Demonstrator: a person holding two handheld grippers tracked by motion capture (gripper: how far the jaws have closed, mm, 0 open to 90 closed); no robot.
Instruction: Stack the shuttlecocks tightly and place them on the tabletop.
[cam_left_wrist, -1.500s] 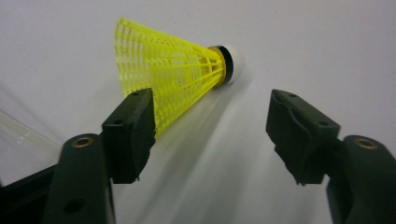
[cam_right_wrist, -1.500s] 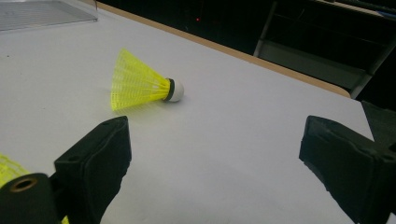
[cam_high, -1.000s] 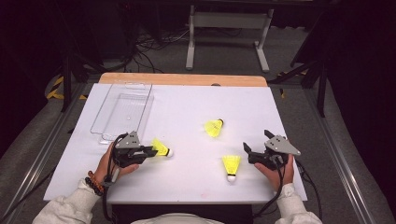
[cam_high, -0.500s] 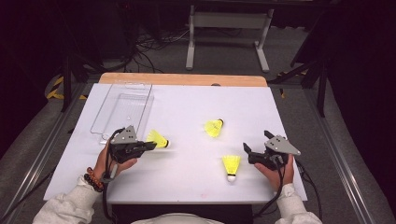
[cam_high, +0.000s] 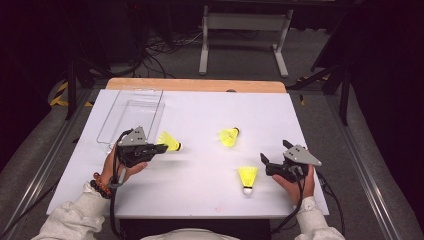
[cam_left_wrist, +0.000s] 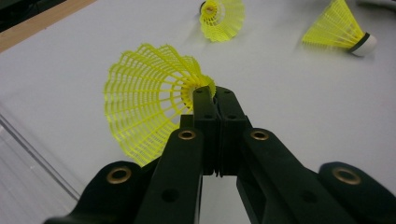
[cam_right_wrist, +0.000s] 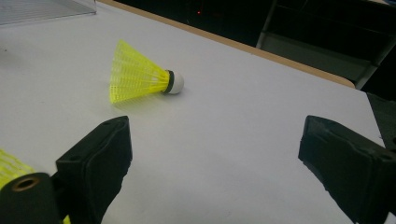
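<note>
The left gripper (cam_high: 159, 148), left of centre in the high view, has its jaws pinched on the rim of one yellow shuttlecock (cam_high: 170, 142) and holds it just clear of the white table (cam_high: 200, 115). The clear plastic tray (cam_high: 131, 118) at upper left holds none yet, so judging by this the sorting has barely begun: two shuttlecocks (cam_high: 229, 137) (cam_high: 247, 178) lie right of centre. Skirts are stiff netted plastic cones; caps rounded, white. The right gripper (cam_high: 266, 165) rests, jaws wide, holding nothing.

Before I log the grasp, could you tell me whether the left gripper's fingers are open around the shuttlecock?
No, the left gripper has its fingers pressed together, pinching the yellow shuttlecock by its skirt's edge.
</note>
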